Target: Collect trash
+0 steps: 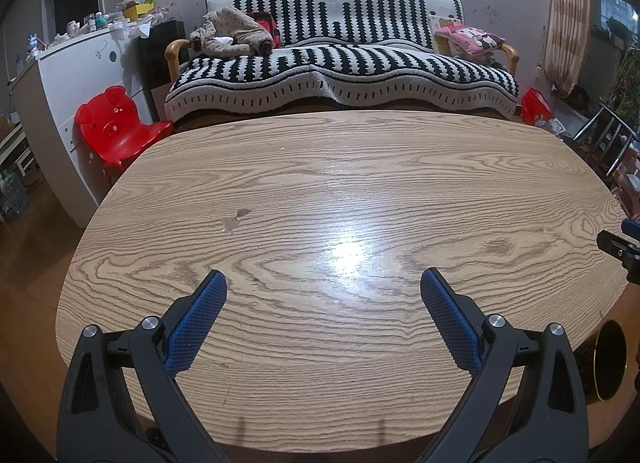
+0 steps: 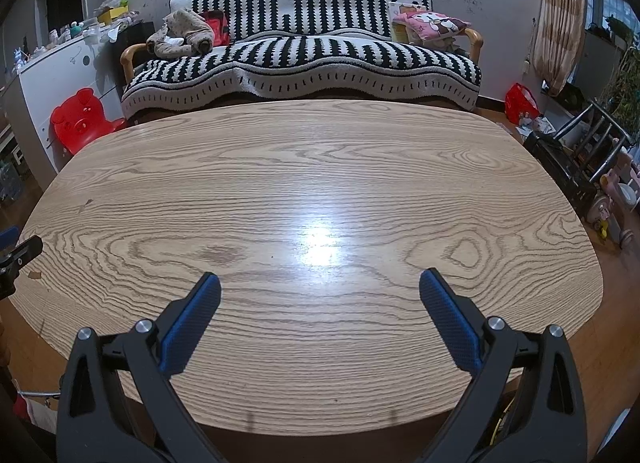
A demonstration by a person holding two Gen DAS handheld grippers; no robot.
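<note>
My left gripper [image 1: 323, 283] is open and empty, held above the near part of an oval wooden table [image 1: 360, 167]. My right gripper [image 2: 320, 283] is open and empty too, above the same table [image 2: 320, 151]. No piece of trash shows on the tabletop in either view; only a small pale stain [image 1: 234, 220] and a small chip [image 2: 35, 274] mark the wood. A dark round bin [image 1: 610, 359] with a gold rim stands below the table's near right edge in the left wrist view. The tip of the right gripper shows at that view's right edge [image 1: 618, 249].
A black-and-white striped sofa [image 1: 340, 63] stands behind the table, with clothes and a pink cushion [image 1: 472, 39] on it. A red child's chair [image 1: 116, 123] and a white cabinet [image 1: 72, 75] are at the left. A red bag [image 2: 520, 101] and a black rack [image 2: 576, 159] are at the right.
</note>
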